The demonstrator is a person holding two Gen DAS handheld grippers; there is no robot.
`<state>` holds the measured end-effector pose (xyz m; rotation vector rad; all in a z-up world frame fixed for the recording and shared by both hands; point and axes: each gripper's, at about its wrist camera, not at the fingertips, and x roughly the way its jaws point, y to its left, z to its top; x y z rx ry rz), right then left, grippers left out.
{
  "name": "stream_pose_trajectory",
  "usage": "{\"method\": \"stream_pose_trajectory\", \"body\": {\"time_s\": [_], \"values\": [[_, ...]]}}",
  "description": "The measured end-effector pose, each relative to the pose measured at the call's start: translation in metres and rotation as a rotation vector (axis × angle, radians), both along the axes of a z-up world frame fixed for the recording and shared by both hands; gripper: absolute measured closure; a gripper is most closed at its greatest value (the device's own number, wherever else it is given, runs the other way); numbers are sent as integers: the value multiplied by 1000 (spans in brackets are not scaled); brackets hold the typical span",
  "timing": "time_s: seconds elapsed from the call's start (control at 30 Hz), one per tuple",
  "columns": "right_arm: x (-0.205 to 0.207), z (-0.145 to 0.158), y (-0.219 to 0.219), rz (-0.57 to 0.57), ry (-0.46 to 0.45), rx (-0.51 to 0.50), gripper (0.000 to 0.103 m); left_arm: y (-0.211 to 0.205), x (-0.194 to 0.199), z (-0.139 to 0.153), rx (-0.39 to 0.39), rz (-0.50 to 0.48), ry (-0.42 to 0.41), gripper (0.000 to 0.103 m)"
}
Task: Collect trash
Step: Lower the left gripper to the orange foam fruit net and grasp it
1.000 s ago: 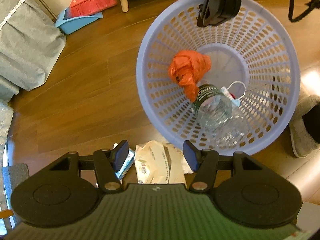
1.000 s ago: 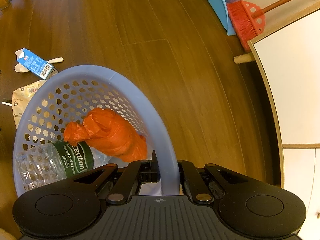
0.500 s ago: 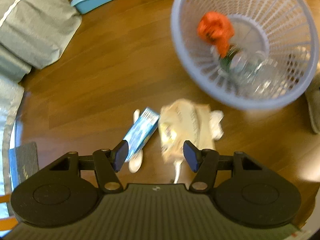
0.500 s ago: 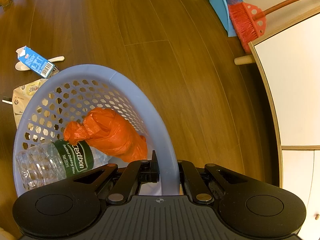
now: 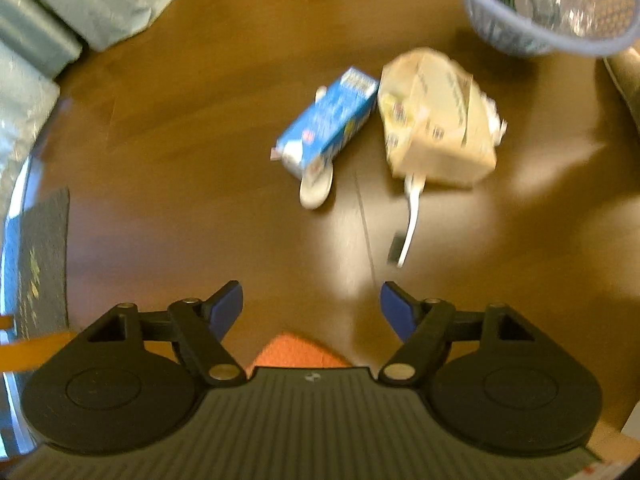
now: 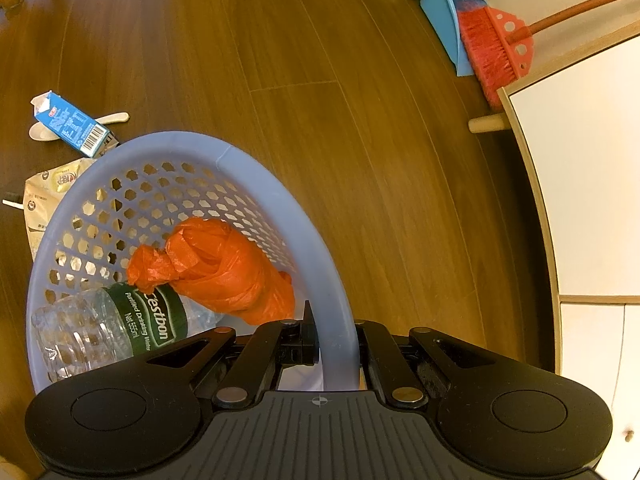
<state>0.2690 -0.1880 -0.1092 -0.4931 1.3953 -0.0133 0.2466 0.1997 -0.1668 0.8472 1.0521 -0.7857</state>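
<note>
Spanning wooden floor [image 5: 180, 128], left claw [image 5: 311, 307] gapes empty; right claw [image 6: 334, 344] pinches basket [image 6: 256, 172].

Two wrist cameras, both looking down at the floor.
Left view is higher; right view is close over the basket [image 6: 224, 152]; both show the carton [image 5: 332, 120].

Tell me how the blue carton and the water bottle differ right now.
The blue carton lies on the wooden floor outside the basket; the water bottle lies inside it, against the orange bag. The carton is a boxy, opaque pack with a barcode; the bottle is rounded, clear plastic with a green label. The carton rests across a white spoon; the bottle does not. Both lie on their sides, and neither is gripped.
</note>
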Motion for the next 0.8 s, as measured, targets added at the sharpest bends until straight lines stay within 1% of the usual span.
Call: {"method": "stream_pose_trajectory", "body": {"time_s": [0.1,0.27,0.33,0.5,0.63,0.67,0.8], "values": [[1,-1,3,7,1,-9,103,25,1,-12,12,-2,1,28],[1,-2,8,19,3,-23,103,65,6,-35,39,26,16,25],[0,-3,9,23,5,-29,103,77,7,-45,37,44,24,25],[-2,-8,10,29,22,-41,103,92,15,-69,22,125,80,24],[-5,-14,8,25,37,-55,103,99,27,-91,-3,253,141,24],[-6,-15,7,24,39,-58,103,100,28,-96,-9,271,153,24],[-5,-15,4,18,37,-56,103,99,27,-113,-14,282,181,24]]}}
